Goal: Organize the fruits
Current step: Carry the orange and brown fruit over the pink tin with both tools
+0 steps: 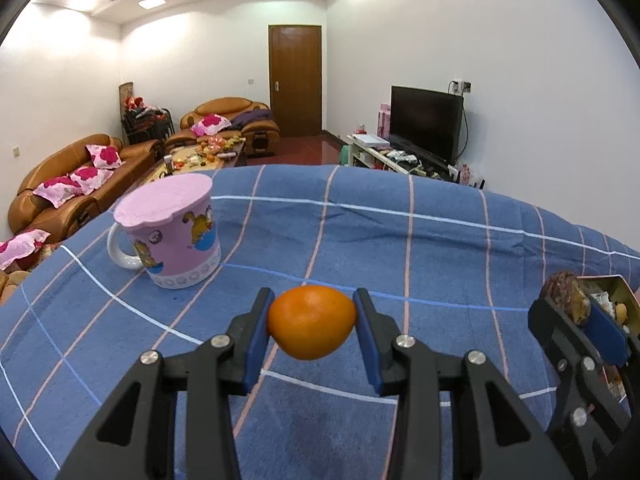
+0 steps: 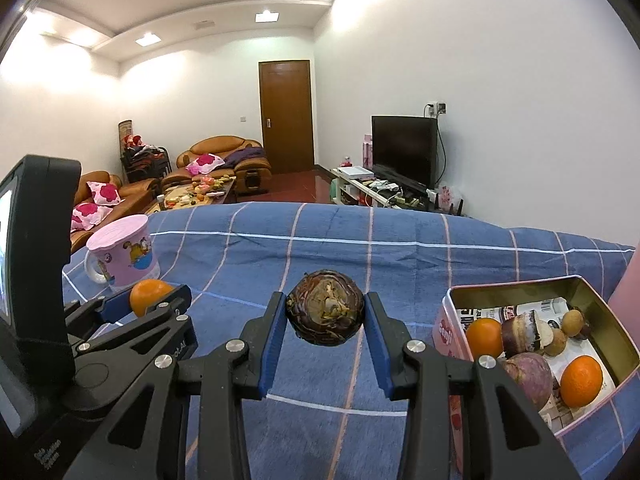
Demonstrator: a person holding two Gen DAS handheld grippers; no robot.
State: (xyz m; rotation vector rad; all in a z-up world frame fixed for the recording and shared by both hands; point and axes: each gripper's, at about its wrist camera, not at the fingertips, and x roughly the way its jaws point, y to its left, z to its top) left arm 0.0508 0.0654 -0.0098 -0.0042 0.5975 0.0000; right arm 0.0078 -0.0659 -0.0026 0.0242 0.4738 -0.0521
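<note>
My left gripper (image 1: 312,318) is shut on an orange (image 1: 311,322) and holds it above the blue checked cloth (image 1: 440,248). It also shows in the right wrist view (image 2: 160,300) with the orange (image 2: 147,295). My right gripper (image 2: 325,314) is shut on a dark brown-purple round fruit (image 2: 325,314), held above the cloth to the left of the pink tin (image 2: 448,328). The tin holds two oranges (image 2: 483,337), purple fruits (image 2: 527,374) and small brown ones. In the left wrist view the right gripper (image 1: 576,308) is at the far right with that fruit (image 1: 564,294).
A pink lidded cartoon mug (image 1: 176,232) stands on the cloth at the left, also in the right wrist view (image 2: 122,252). Beyond the cloth's far edge are sofas (image 1: 68,184), a cluttered coffee table (image 1: 200,156), a TV (image 1: 426,124) and a door.
</note>
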